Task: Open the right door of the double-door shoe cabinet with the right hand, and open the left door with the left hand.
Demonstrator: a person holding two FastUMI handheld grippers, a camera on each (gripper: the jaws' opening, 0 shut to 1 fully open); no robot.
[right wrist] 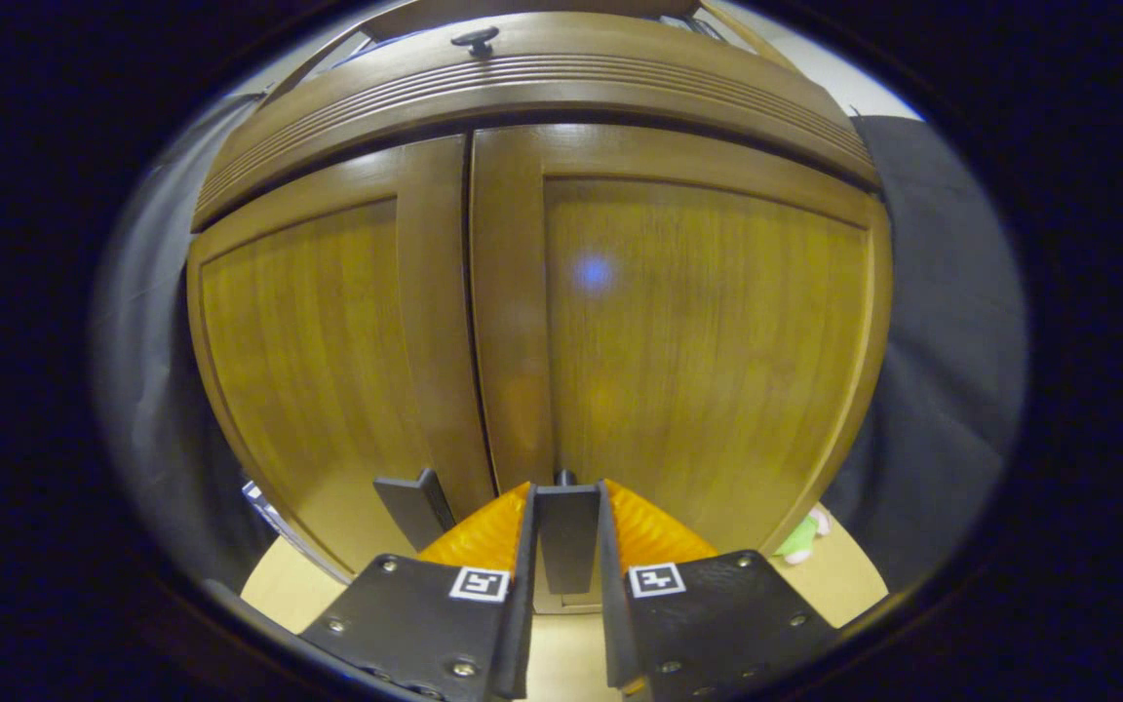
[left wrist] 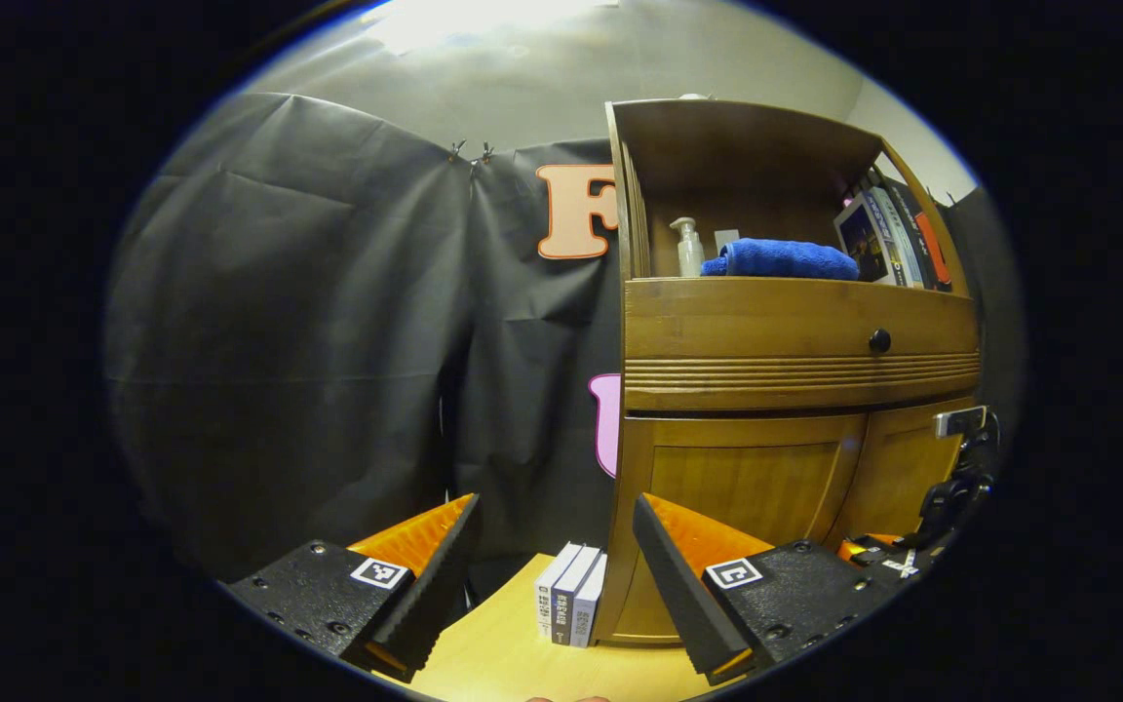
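A: Doors, shoe cabinet [right wrist: 522, 88]: count?
B: Two, both closed: left door [right wrist: 328, 341], right door [right wrist: 708, 331], centre frame in the right gripper view.
A: Handles?
B: Two. Right gripper [right wrist: 566, 531] clenched on the right door handle [right wrist: 566, 536]; left door handle [right wrist: 415, 507] free.
A: Left gripper [left wrist: 552, 556]?
B: Released, lower centre; three books [left wrist: 571, 595] beside the cabinet.
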